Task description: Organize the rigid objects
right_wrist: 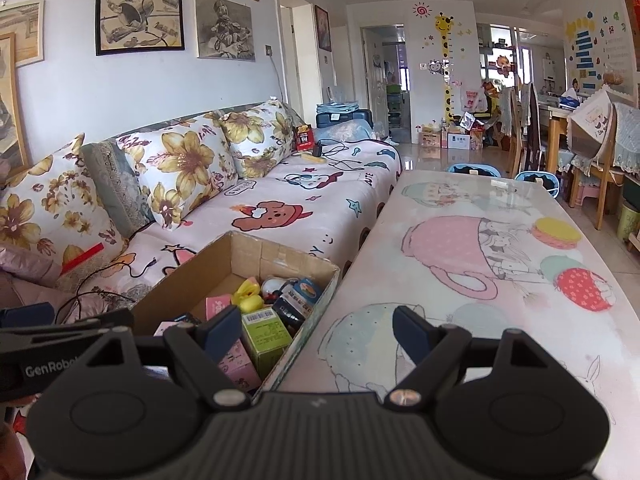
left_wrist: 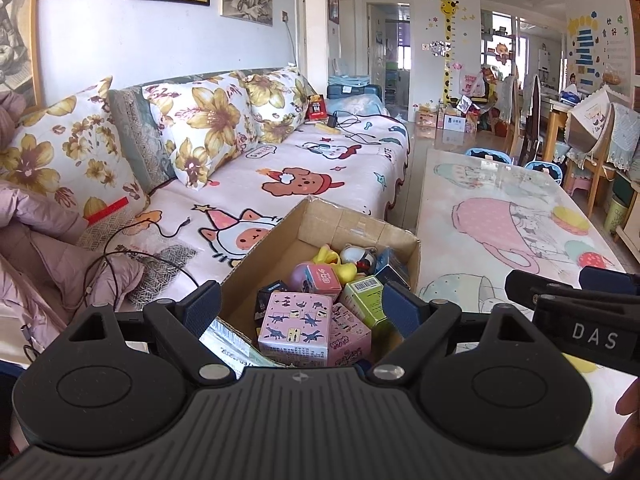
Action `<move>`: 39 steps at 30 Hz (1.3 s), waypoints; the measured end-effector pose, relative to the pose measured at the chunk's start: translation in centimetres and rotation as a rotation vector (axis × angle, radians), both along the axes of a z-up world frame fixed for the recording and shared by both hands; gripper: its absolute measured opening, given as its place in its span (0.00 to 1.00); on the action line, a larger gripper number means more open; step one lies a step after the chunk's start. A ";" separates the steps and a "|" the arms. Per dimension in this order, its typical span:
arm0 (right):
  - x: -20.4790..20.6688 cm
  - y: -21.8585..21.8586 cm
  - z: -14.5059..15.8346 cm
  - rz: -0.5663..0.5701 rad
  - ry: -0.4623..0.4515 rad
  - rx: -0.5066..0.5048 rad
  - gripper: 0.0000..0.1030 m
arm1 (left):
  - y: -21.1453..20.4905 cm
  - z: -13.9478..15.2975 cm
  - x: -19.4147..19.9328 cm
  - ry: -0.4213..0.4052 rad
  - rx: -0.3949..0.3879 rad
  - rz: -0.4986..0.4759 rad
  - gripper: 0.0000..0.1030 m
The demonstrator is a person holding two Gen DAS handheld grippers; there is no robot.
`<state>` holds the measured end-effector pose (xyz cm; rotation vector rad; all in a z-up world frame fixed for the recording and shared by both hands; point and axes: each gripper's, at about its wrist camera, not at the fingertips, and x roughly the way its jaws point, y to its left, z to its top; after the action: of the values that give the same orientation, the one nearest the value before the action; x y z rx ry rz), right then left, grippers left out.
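An open cardboard box (left_wrist: 360, 228) sits between the sofa and the table, with several small toys and cartons inside. It holds a pink printed carton (left_wrist: 294, 328), a green carton (left_wrist: 366, 296), a yellow duck (left_wrist: 334, 262) and a pink rounded toy (left_wrist: 316, 278). My left gripper (left_wrist: 300, 304) is open and empty, just above the box's near end. My right gripper (right_wrist: 316, 330) is open and empty, over the box's right wall (right_wrist: 316, 312) and the table edge. The green carton (right_wrist: 266, 334) and yellow duck (right_wrist: 250, 296) show in the right wrist view too.
A long table (right_wrist: 480, 264) with a cartoon teacup cloth lies to the right. A sofa (left_wrist: 288, 168) with floral pillows, cables and a pink jacket (left_wrist: 44, 256) lies to the left. Chairs and a dining table stand at the far right.
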<state>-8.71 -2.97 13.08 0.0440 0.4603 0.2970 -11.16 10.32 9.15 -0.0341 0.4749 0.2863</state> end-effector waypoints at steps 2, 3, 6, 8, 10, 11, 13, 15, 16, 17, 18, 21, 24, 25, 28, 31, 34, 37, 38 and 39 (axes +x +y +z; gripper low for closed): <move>-0.7 0.0 0.3 0.004 -0.007 0.000 0.80 | -0.2 0.2 -0.5 -0.004 0.000 -0.005 1.00; -1.1 0.0 0.4 0.006 -0.011 -0.002 0.80 | -0.2 0.3 -0.7 -0.006 -0.001 -0.009 1.00; -2.1 0.1 0.7 0.013 -0.030 -0.010 0.80 | -0.4 0.4 -1.4 -0.015 -0.004 -0.011 1.00; -2.7 0.1 0.9 0.013 -0.045 -0.021 0.80 | -0.5 0.4 -1.6 -0.019 -0.004 -0.013 1.00; -3.1 0.1 1.0 0.013 -0.053 -0.024 0.80 | -0.7 0.4 -1.9 -0.021 -0.001 -0.019 1.00; -3.3 0.1 1.1 0.014 -0.054 -0.022 0.80 | -0.6 0.4 -2.0 -0.023 0.002 -0.018 1.00; -3.7 0.0 1.0 0.014 -0.056 -0.025 0.80 | -0.6 0.4 -2.1 -0.026 0.006 -0.015 1.00; -4.0 0.1 1.0 0.014 -0.057 -0.029 0.80 | -0.5 0.3 -2.2 -0.027 0.000 -0.014 1.00; -4.1 0.1 1.0 0.015 -0.057 -0.029 0.81 | -0.4 0.3 -2.3 -0.027 -0.001 -0.013 1.00; -4.2 0.1 0.9 0.015 -0.056 -0.030 0.81 | -0.4 0.3 -2.3 -0.028 0.000 -0.012 1.00; -4.2 0.2 0.9 0.015 -0.055 -0.032 0.81 | -0.3 0.3 -2.4 -0.030 0.001 -0.011 1.00; -4.5 0.3 0.9 0.016 -0.060 -0.036 0.81 | -0.4 0.3 -2.5 -0.037 0.005 -0.006 1.00; -4.6 0.4 0.9 0.016 -0.065 -0.038 0.81 | -0.4 0.3 -2.6 -0.043 0.010 0.000 1.00; -4.6 0.5 0.9 0.016 -0.066 -0.040 0.81 | -0.5 0.3 -2.6 -0.044 0.013 0.001 1.00; -4.7 0.5 0.7 0.017 -0.065 -0.041 0.81 | -0.4 0.2 -2.6 -0.042 0.012 0.003 1.00; -4.7 0.5 0.7 0.017 -0.066 -0.043 0.81 | -0.2 0.0 -2.5 -0.038 0.007 0.004 1.00; -4.7 0.4 0.4 0.018 -0.070 -0.052 0.81 | -0.1 -0.1 -2.4 -0.036 -0.001 0.004 1.00; -4.6 0.5 0.1 0.016 -0.076 -0.062 0.81 | -0.1 -0.2 -2.4 -0.031 -0.002 0.005 1.00; -4.6 0.5 0.1 0.016 -0.076 -0.062 0.81 | -0.1 -0.2 -2.4 -0.030 -0.002 0.005 1.00; -4.6 0.6 0.1 0.016 -0.075 -0.062 0.81 | -0.1 -0.3 -2.3 -0.028 -0.003 0.006 1.00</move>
<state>-13.31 -2.41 13.14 -0.0308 0.3949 0.2993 -13.49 10.27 8.88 -0.0422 0.4479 0.2905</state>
